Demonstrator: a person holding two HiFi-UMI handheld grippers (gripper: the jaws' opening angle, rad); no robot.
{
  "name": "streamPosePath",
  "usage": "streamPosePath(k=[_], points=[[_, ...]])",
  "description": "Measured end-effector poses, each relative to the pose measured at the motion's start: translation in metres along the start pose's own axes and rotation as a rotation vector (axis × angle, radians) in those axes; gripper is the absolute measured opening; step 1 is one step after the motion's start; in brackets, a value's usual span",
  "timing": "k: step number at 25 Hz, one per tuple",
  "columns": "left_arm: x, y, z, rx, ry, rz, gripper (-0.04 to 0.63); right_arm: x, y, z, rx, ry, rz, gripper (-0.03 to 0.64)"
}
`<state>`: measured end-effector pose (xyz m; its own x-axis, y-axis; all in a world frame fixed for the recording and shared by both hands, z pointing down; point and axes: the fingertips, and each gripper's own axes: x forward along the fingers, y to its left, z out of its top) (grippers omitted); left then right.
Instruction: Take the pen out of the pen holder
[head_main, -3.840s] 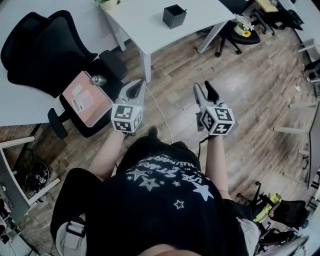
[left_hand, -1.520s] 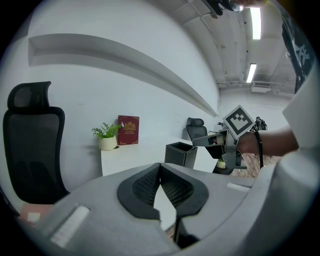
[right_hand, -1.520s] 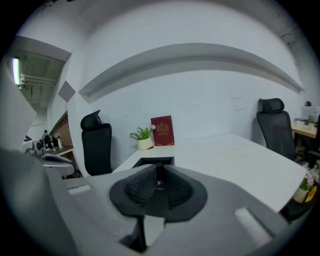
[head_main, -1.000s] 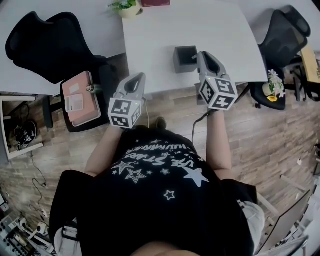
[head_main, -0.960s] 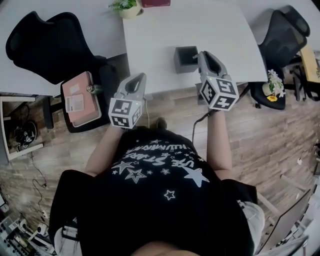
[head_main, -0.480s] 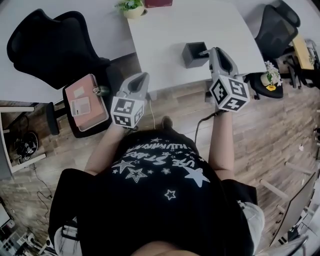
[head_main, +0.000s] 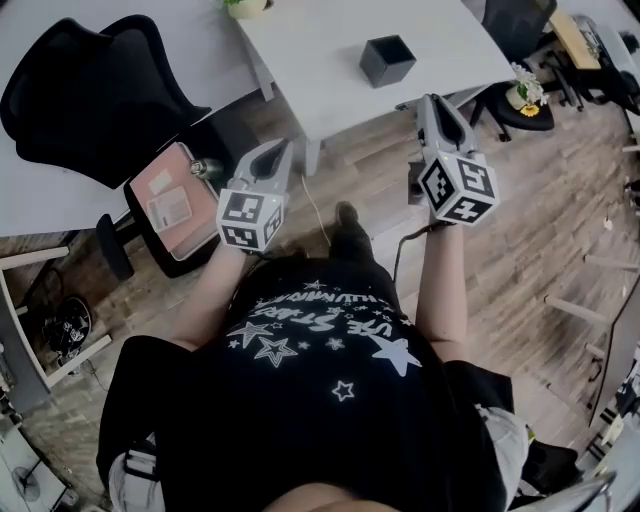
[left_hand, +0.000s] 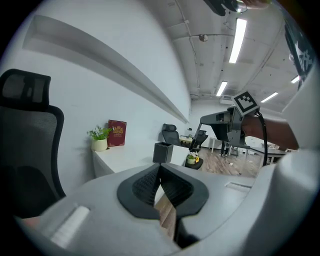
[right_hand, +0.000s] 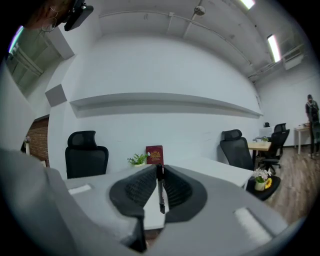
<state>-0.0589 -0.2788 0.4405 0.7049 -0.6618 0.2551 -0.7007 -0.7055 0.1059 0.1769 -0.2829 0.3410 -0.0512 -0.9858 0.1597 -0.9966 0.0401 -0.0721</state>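
The dark square pen holder (head_main: 387, 58) stands near the front edge of the white table (head_main: 330, 40); it also shows in the left gripper view as a small dark box (left_hand: 162, 152). My right gripper (head_main: 432, 104) hangs over the wooden floor, short of the table, shut on a thin black pen (right_hand: 160, 192) that stands upright between its pads. The head view does not show the pen. My left gripper (head_main: 276, 150) hovers to the left, short of the table corner, its jaws (left_hand: 159, 169) shut with nothing in them.
A black office chair (head_main: 90, 95) stands at the left beside a stool with a pink pad (head_main: 170, 200). A potted plant (right_hand: 136, 159) and a red book (right_hand: 154, 154) sit at the table's back. More chairs (head_main: 515, 20) and a flower pot (head_main: 522, 92) are at the right.
Both grippers have drawn back from the table toward the body. The right gripper was at the pen holder a second ago and now hangs apart from it with the pen.
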Motion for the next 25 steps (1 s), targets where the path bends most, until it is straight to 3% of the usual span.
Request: streamPosePath(k=[8, 13, 25], points=[[-0.054, -0.045, -0.04, 0.041, 0.066, -0.16, 0.011, -0.127, 0.01, -0.066, 0.083, 0.073, -0.185, 0.043], [-0.061, -0.068, -0.047, 0.054, 0.08, -0.213, 0.011, -0.178, -0.001, -0.083, 0.11, 0.095, -0.263, 0.043], [-0.085, -0.14, -0.043, 0.089, 0.059, -0.285, 0.011, -0.268, -0.002, -0.1, 0.118, 0.114, -0.301, 0.043]])
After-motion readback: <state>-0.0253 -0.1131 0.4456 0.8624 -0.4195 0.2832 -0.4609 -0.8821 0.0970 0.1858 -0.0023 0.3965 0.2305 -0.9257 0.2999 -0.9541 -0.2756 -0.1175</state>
